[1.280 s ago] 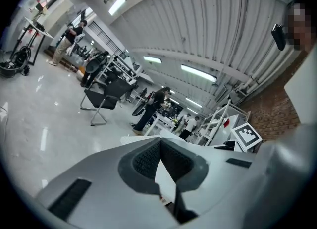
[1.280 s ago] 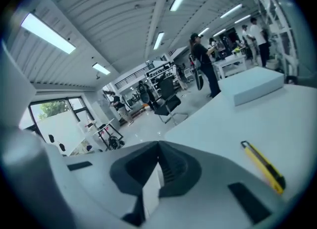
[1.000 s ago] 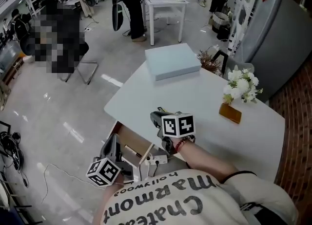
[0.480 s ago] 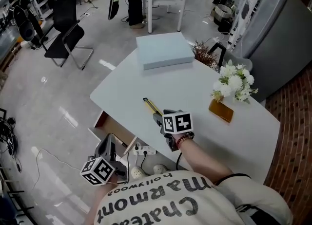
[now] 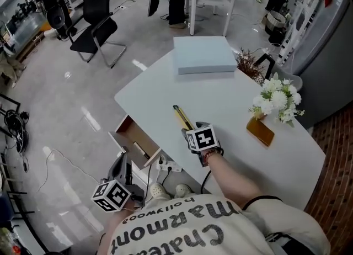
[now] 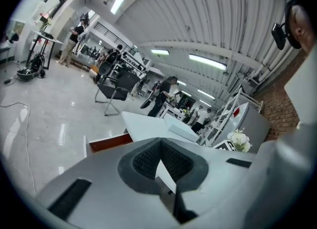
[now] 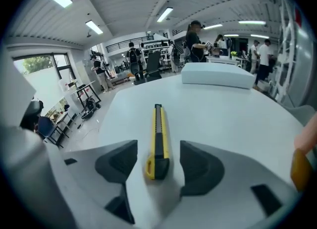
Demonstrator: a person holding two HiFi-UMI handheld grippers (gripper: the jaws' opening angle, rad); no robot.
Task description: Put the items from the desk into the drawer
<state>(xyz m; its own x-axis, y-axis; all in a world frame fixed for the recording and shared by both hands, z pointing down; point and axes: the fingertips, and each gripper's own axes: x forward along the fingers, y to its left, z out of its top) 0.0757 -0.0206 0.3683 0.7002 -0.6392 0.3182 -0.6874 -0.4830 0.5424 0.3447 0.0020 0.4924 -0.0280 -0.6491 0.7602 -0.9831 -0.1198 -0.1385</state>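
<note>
Looking down from the head view, I have the right gripper (image 5: 191,131) low over the white desk (image 5: 231,96), just behind the yellow and black utility knife (image 5: 182,117). In the right gripper view its jaws stand apart, one on each side of the knife's near end (image 7: 157,161). The pads do not appear to touch the knife (image 7: 158,134). It lies flat on the desk, its length running away from me along the line of the jaws.

The left gripper (image 5: 122,166) hangs off the desk's edge, below and to the left of the open drawer (image 5: 134,138). In the left gripper view (image 6: 161,159) its two dark pads meet at their tips and hold nothing. The drawer (image 6: 106,141) shows ahead of them as a reddish-brown front. The drawer is pulled out from under the desk's near left edge, and the knife lies near that edge, just beyond it. Something small lies inside the drawer, but I cannot tell what it is.

Farther across the desk sits a flat pale blue box (image 5: 204,55), well apart from the knife. A bunch of white flowers (image 5: 277,99) stands near the right edge, with an amber-brown flat object (image 5: 260,131) just beside it.
</note>
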